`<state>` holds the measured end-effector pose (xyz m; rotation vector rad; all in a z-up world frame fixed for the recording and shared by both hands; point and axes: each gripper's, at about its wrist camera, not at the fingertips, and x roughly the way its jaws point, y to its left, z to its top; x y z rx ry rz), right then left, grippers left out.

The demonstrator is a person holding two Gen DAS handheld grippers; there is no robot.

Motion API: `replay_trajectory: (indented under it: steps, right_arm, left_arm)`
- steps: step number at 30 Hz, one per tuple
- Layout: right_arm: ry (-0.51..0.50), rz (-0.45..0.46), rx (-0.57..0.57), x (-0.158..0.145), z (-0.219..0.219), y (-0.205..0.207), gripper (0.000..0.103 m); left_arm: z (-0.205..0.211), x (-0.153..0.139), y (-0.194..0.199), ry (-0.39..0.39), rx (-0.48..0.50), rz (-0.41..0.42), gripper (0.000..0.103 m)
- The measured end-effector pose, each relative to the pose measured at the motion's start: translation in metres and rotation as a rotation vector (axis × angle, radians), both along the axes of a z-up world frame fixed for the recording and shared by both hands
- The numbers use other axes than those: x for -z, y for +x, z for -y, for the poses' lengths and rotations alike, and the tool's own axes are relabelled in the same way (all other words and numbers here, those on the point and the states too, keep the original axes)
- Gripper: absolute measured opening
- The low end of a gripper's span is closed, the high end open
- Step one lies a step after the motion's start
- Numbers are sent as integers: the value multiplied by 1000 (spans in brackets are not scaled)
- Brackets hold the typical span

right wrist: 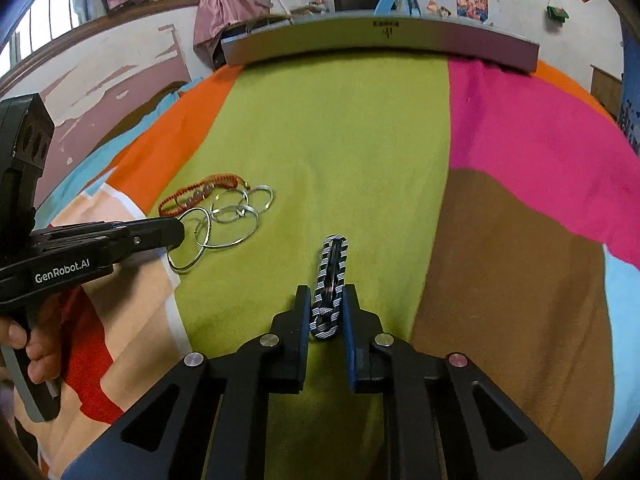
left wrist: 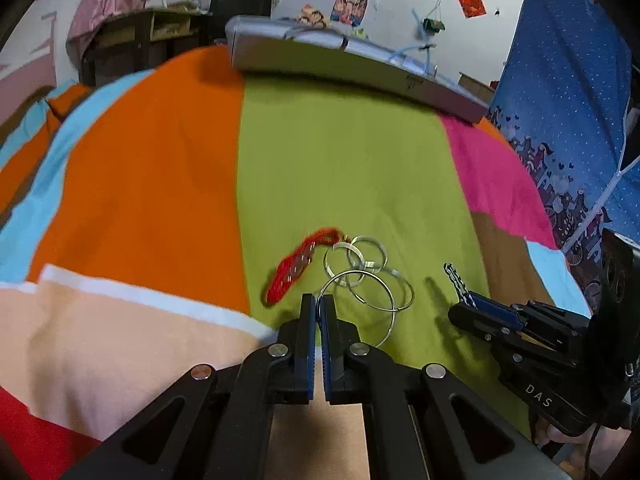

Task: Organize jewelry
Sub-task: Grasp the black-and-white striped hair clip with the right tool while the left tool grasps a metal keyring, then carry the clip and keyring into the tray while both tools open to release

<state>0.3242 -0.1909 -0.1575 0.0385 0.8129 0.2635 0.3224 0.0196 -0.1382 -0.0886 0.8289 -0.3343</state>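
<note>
the left gripper (left wrist: 319,304) is pinching the near rim of a large silver ring (left wrist: 362,308) on the green cloth (left wrist: 340,168). the right gripper (right wrist: 326,300) is clamping the striped bracelet (right wrist: 330,280), its long axis running straight ahead between the fingers. the grey box (right wrist: 380,38) is lying well ahead of both.

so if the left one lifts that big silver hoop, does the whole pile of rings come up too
Probably in part: the thin silver hoop overlaps other silver rings and may snag them. Being rigid wire, it should keep its shape but likely swing from the left gripper, whose jaws pinch only its rim.
</note>
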Motion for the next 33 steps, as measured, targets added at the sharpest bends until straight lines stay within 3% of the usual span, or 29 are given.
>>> replay_trajectory:
  steps: [13, 25, 33]
  right_arm:
    - [63, 139, 8, -46, 16, -8, 13]
    - [109, 182, 19, -68, 20, 0, 13]
    - [100, 239, 0, -96, 17, 16, 13]
  left_arm:
    - [3, -54, -7, -20, -7, 116, 3]
    - [4, -75, -3, -7, -8, 104, 3]
    - [-9, -124, 57, -73, -60, 141, 3]
